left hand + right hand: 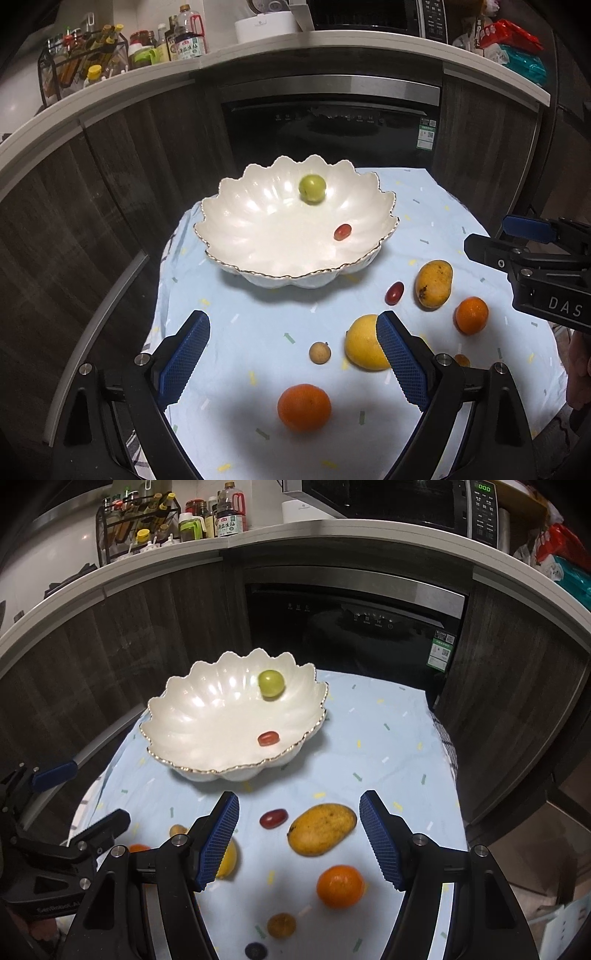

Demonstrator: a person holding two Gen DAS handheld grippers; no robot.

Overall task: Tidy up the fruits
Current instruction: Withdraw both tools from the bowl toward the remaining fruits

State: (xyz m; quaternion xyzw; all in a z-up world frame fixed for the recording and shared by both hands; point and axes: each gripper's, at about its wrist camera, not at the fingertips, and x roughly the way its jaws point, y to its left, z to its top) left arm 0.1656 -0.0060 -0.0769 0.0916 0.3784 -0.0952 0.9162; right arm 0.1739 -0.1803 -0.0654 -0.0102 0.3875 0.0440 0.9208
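A white scalloped bowl (229, 236) (184, 720) stands on the pale blue cloth, holding a green fruit (312, 188) (271, 684) and a red grape (342, 232) (268, 738). On the cloth lie a mango (434, 283) (322, 829), a second red grape (394, 293) (273, 818), a lemon (364, 349), two oranges (304, 407) (340, 886), a small brown fruit (320, 353) and a small orange fruit (281, 925). My left gripper (293, 360) hangs open above the cloth, empty. My right gripper (299, 836) is open above the mango, empty.
The cloth-covered table (406, 738) ends close to dark cabinets and a black oven door (332, 125). A counter behind carries bottles in a rack (85, 55) and a microwave (406, 502). A dark berry (255, 951) lies at the near cloth edge.
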